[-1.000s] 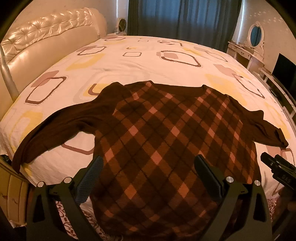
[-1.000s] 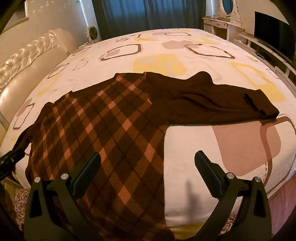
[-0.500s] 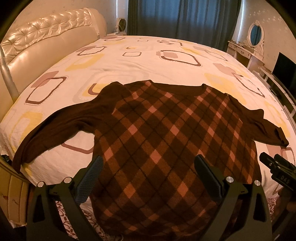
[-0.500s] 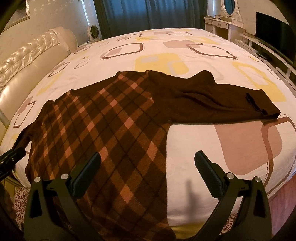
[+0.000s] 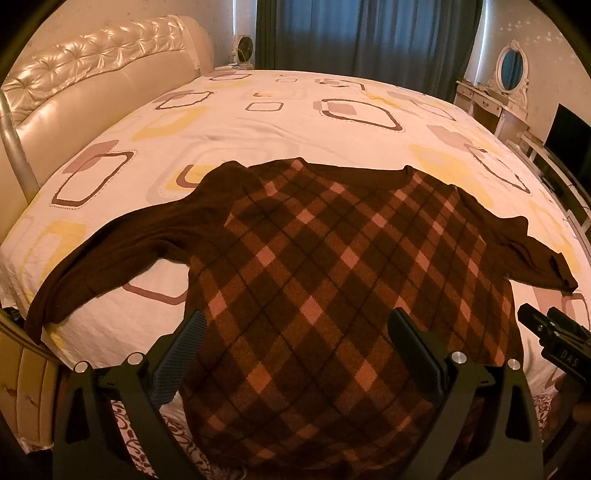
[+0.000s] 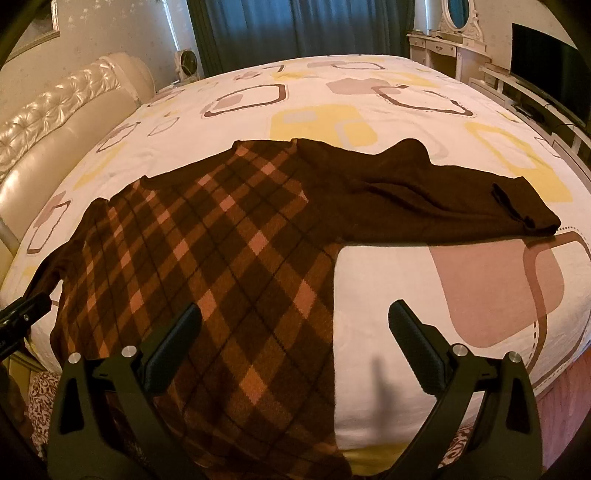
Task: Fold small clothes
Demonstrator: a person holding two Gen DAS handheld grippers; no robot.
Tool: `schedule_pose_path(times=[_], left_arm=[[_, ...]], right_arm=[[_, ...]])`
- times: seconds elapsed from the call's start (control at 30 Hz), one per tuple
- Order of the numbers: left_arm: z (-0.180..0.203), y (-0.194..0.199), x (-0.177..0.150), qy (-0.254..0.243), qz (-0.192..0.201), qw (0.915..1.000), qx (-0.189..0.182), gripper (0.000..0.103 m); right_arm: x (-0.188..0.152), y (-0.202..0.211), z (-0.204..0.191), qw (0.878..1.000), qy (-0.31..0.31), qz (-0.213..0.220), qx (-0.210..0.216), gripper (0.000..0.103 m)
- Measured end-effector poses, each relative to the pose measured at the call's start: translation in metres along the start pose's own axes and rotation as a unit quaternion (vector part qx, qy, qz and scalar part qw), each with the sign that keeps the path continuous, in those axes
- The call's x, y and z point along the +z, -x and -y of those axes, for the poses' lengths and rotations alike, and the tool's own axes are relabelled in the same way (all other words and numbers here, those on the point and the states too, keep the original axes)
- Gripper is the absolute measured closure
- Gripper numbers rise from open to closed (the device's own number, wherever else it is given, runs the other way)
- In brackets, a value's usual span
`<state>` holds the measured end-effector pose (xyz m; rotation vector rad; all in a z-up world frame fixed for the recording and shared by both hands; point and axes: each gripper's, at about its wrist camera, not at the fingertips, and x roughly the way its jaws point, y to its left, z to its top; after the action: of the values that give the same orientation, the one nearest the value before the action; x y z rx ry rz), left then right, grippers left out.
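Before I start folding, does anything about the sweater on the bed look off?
The brown argyle knit sweater lies spread flat, sleeves out, but its hem hangs over the patterned bed's near edge. Its left sleeve cuff droops off the side too.

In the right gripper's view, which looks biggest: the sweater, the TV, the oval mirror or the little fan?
Largest to smallest, as they appear:
1. Sweater, much nearer
2. TV, cut by the frame edge
3. Oval mirror and fan look alike; the mirror is cropped, so unranked.
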<state>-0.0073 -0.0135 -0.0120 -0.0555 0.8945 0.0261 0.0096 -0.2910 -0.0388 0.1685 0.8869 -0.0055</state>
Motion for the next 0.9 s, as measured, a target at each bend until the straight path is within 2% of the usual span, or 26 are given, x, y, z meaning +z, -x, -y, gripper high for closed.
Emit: schedule_pose_path(times=[0.9], left_arm=[[-0.001, -0.0035, -0.0019, -0.002, -0.004, 1.0, 0.0, 0.005]], right_arm=[[-0.0099, -0.0055, -0.0073, 1.0, 0.006, -0.01, 0.002, 0.002]])
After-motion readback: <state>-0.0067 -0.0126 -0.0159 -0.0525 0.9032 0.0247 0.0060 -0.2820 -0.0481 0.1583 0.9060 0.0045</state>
